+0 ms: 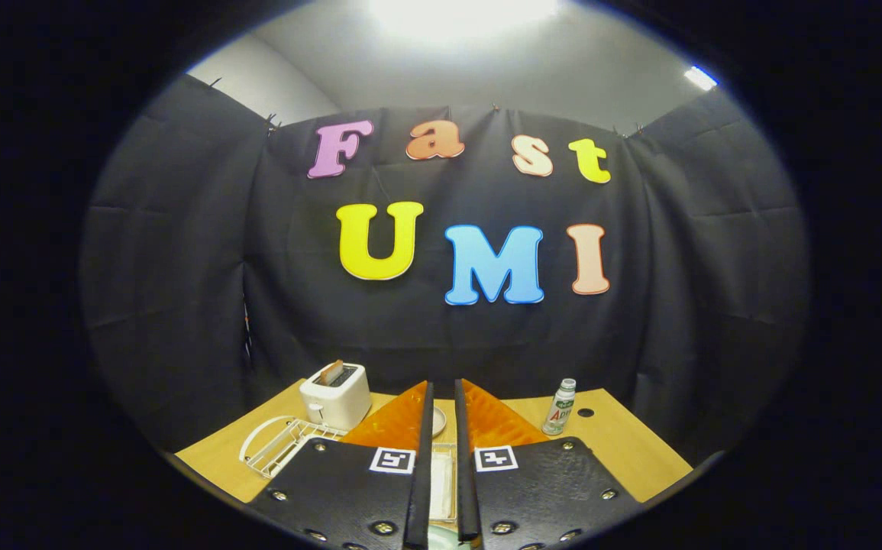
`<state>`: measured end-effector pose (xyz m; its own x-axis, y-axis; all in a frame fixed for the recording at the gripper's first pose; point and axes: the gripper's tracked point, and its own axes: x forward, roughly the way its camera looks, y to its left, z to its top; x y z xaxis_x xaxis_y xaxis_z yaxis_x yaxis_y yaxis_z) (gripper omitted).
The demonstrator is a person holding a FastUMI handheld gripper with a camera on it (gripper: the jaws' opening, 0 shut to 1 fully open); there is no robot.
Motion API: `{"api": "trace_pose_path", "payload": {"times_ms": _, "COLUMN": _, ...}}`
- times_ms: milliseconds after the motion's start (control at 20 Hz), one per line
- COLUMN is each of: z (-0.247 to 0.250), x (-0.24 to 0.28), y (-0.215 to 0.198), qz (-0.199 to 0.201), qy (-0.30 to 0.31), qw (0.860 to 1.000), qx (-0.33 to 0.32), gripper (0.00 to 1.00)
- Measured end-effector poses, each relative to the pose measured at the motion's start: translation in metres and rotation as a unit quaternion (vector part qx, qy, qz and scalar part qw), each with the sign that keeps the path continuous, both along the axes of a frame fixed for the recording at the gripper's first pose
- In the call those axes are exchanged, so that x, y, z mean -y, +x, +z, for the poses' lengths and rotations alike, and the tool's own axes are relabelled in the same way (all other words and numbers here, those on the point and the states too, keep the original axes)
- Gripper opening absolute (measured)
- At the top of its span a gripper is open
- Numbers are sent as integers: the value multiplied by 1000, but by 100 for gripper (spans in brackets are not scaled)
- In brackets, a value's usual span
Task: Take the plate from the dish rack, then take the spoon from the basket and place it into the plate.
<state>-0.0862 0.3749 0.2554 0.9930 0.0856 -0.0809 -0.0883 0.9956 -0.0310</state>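
My gripper (443, 386) is held above the wooden table (624, 443), its two fingers standing side by side with only a narrow slit between them and nothing gripped. A white wire dish rack (276, 445) lies on the table to the left of the fingers. Through the slit I see a small white rounded edge (439, 421), perhaps a plate, and closer in a pale white thing (441, 483) that I cannot identify. The fingers hide most of the table's middle.
A white toaster (336, 395) with a slice in its slot stands behind the rack at the back left. A small bottle (560, 407) with a white cap stands at the back right, beside a dark hole in the tabletop. Black cloth walls close the booth behind.
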Motion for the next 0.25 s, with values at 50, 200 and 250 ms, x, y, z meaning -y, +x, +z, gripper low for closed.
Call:
{"api": "trace_pose_path", "payload": {"times_ms": 50, "z": 8, "x": 1, "y": 3, "qz": -1, "qy": 0, "qw": 1000, "qx": 9, "gripper": 14}}
{"api": "trace_pose_path", "payload": {"times_ms": 200, "z": 21, "x": 5, "y": 11, "qz": -2, "qy": 4, "qw": 1000, "qx": 26, "gripper": 14}}
{"api": "trace_pose_path", "payload": {"times_ms": 250, "z": 23, "x": 7, "y": 16, "qz": -5, "qy": 4, "qw": 1000, "qx": 28, "gripper": 19}}
